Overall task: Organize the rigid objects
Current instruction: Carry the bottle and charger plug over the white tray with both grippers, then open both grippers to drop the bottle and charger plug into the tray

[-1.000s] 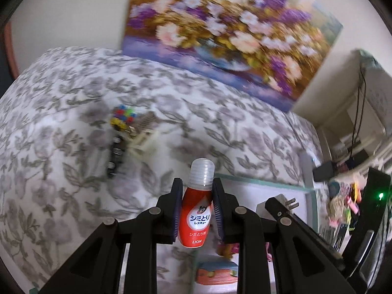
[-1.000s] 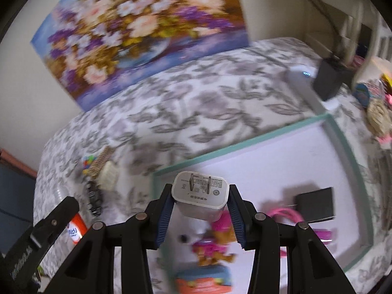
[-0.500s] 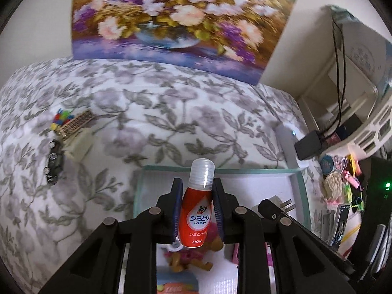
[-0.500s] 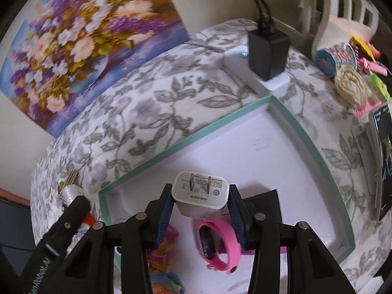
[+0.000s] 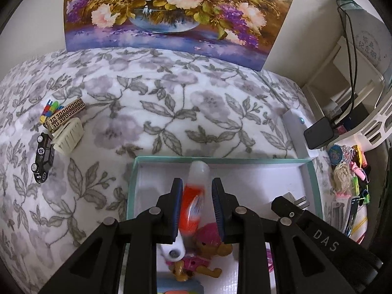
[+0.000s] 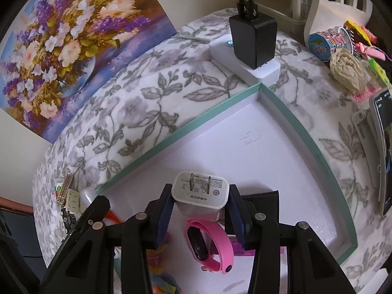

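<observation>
Right: your left gripper (image 5: 197,204) stands released, the blurred red-and-white plastic bottle (image 5: 193,203) loose between its pads over the teal-rimmed white tray (image 5: 220,161); your right gripper (image 6: 199,209) clenches the white plug-in charger (image 6: 201,193); lower it onto bare tray floor beside the pink wristband (image 6: 210,245) before opening.

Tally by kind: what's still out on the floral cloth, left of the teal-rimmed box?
Black toy car: 1
Cream ribbed plastic piece: 1
Gold bar with black key pattern: 1
Multicoloured block toy: 1
Total: 4
</observation>
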`<state>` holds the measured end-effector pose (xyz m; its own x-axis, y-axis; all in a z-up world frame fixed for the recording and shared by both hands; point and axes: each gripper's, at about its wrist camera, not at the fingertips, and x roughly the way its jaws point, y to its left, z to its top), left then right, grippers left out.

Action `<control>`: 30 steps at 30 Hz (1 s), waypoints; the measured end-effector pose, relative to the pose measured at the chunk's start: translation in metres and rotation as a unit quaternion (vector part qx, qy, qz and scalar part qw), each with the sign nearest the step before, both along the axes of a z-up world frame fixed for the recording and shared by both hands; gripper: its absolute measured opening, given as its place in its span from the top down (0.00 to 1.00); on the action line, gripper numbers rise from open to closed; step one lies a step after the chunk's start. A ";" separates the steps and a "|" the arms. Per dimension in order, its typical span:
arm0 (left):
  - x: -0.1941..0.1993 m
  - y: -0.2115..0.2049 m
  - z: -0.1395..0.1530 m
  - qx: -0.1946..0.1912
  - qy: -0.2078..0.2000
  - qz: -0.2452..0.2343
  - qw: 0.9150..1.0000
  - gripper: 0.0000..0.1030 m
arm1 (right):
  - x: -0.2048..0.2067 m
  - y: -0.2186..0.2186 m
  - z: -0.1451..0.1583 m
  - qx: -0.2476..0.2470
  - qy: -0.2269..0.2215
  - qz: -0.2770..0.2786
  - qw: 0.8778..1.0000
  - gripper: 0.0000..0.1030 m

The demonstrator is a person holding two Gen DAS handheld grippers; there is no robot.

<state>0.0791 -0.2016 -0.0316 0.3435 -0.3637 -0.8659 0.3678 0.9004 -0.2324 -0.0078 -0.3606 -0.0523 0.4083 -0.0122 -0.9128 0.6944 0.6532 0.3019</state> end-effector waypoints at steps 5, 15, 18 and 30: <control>-0.001 0.000 0.001 0.004 0.005 -0.003 1.000 0.75 | 0.000 0.001 0.000 -0.002 0.004 0.003 1.000 0.54; 0.001 0.012 0.007 0.034 0.001 0.014 0.999 0.74 | 0.002 0.005 0.003 -0.007 0.016 0.004 1.000 0.49; 0.004 0.019 0.007 0.041 0.001 0.024 0.999 0.72 | 0.004 0.008 0.006 -0.005 0.012 0.008 1.000 0.42; 0.018 0.053 0.004 0.077 0.010 0.074 0.994 0.41 | 0.016 0.029 0.016 -0.049 0.023 0.042 0.998 0.17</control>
<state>0.0973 -0.1487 -0.0280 0.3655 -0.1739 -0.9144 0.2252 0.9697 -0.0944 0.0078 -0.3319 -0.0366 0.3700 -0.0698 -0.9264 0.6469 0.7350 0.2030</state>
